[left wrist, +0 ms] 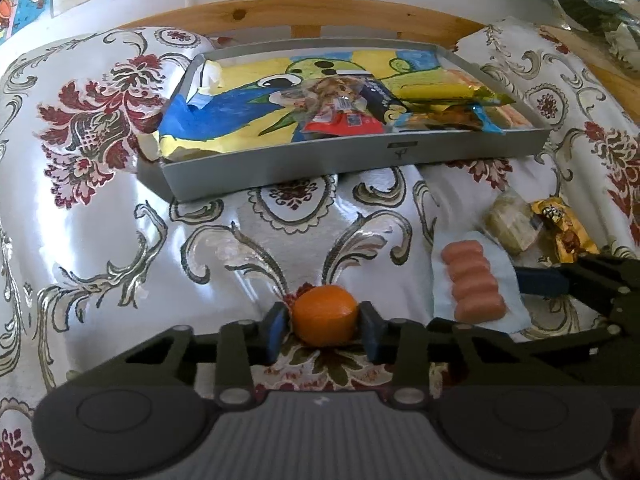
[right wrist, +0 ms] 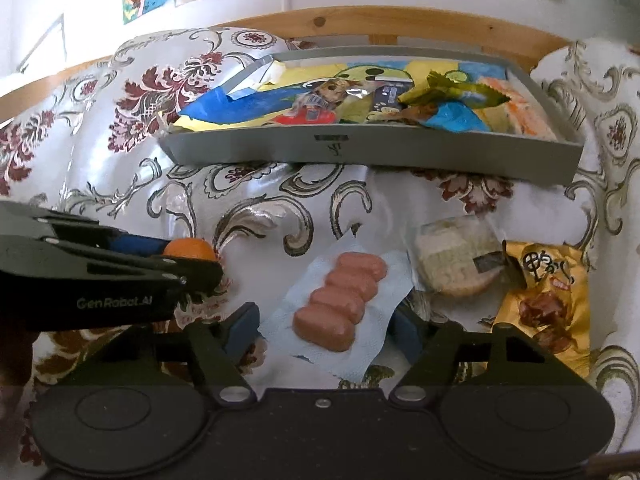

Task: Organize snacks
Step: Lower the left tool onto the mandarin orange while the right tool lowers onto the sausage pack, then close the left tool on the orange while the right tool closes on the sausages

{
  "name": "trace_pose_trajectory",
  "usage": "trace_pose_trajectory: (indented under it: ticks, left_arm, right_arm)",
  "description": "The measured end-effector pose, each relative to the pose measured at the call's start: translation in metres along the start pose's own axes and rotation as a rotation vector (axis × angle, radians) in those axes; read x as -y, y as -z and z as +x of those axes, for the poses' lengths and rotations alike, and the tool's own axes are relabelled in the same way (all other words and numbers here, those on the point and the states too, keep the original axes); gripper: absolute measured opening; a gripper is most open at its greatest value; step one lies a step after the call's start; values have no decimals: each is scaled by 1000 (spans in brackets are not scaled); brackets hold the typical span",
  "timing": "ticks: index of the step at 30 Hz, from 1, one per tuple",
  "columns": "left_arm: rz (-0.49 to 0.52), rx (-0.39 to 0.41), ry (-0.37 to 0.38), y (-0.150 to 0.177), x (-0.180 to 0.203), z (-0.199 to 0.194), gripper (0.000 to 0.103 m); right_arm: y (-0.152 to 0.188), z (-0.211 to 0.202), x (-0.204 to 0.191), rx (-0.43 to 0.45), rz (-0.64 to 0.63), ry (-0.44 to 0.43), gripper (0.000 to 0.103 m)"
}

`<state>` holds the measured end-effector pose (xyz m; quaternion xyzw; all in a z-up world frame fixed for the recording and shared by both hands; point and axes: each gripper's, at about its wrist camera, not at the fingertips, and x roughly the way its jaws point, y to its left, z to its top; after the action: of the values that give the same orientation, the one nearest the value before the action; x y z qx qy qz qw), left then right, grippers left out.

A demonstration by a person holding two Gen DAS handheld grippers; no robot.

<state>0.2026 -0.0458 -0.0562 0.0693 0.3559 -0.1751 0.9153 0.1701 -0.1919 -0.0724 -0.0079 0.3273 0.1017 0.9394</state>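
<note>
An orange [left wrist: 324, 316] rests on the patterned cloth, and my left gripper [left wrist: 325, 326] is shut on it, a blue pad pressed to each side. The right wrist view shows that orange [right wrist: 188, 249] held at the left gripper's [right wrist: 192, 266] tip. A pack of pink sausages [right wrist: 340, 300] on pale wrapping lies between the fingers of my right gripper [right wrist: 324, 330], which stands open with a pad at each edge of the wrapper. The sausage pack [left wrist: 472, 284] appears right of the orange. Farther back sits a grey tray [left wrist: 360, 160] [right wrist: 360, 156] holding several snack packets.
A clear-wrapped round cake [right wrist: 456, 264] and a gold snack packet [right wrist: 544, 304] lie right of the sausages. A wooden rail [left wrist: 320, 16] and a wall with pictures stand behind the tray. The bare cloth [left wrist: 120, 240] stretches left of the orange.
</note>
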Motion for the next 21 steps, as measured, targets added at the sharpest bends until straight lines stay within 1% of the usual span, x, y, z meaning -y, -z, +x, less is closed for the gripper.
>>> trace_pose_trajectory:
  ticks: [7,11,12,14,16,17,21]
  left_arm:
    - [-10,-8,19,-1,-5,3,39]
    - [-27,-16,27,-2,-8,3,38]
    - [-30,-17,27,-1,-8,3,38]
    - [-37,-19,27,-1,-9,2,38]
    - [-51,-23,27,-2,-10,1,38]
    - [-55,-25,26,-2,-10,0,38]
    - [-70,-32,18,-2,-11,-2,38]
  right_arm:
    - [-3,7,2,-13,-11,-31,75]
    - [-3,7,4,-9,-3,-40,74]
    - [-3,7,4,-8,-1,-42,73]
    - [-3,5,5,1,5,-50,60]
    - [-3,3,6,6,10,-50,56]
    - [-3,3,6,6,14,-55,53]
    - [-4,1,9,7,35,-71,46]
